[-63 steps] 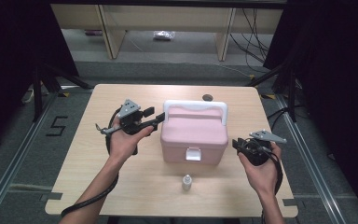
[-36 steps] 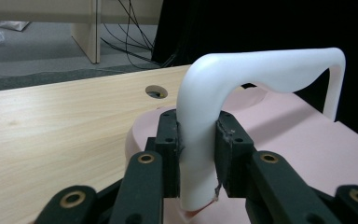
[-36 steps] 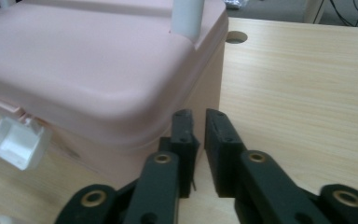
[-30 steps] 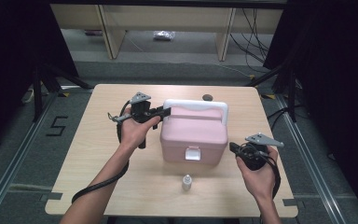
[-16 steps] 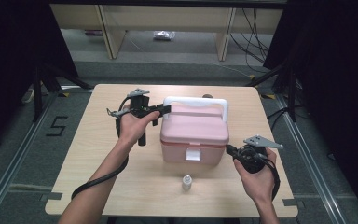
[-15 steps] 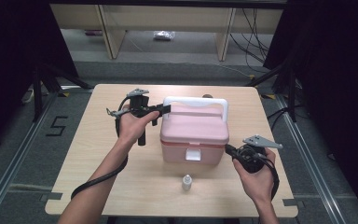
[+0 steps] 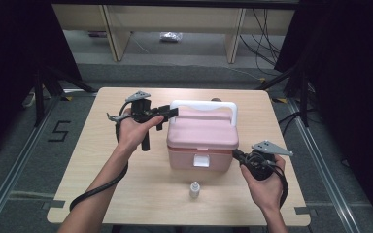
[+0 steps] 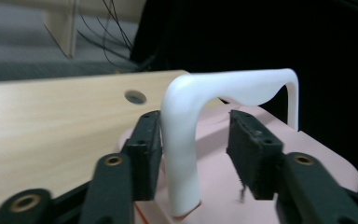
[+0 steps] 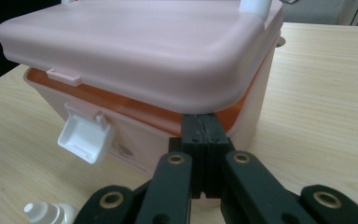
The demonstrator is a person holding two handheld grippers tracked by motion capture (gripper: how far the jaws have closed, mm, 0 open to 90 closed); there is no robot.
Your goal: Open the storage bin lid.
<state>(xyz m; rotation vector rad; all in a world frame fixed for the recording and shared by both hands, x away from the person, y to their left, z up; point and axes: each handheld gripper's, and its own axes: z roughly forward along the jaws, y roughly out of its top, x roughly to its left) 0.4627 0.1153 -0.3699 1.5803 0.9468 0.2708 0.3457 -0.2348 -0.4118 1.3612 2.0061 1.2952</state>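
Pink plastic, the box [image 7: 202, 138] sat mid-counter [image 7: 92, 160] in the high view, a small bottle [image 7: 194, 189] before it, the left tongs [image 7: 167, 114] at its white handle [image 7: 204, 105] and the right tongs [image 7: 236, 154] at its near right corner; in the left gripper view those jaws had just been opening, the handle's post [image 8: 182, 154] loose between the pads. In the right gripper view the closed tongs [image 9: 204, 135] were wedged under the lid [image 9: 144, 46], latch [image 9: 85, 135] hanging free; opening seemed underway, and prying the lid upward likely came next.
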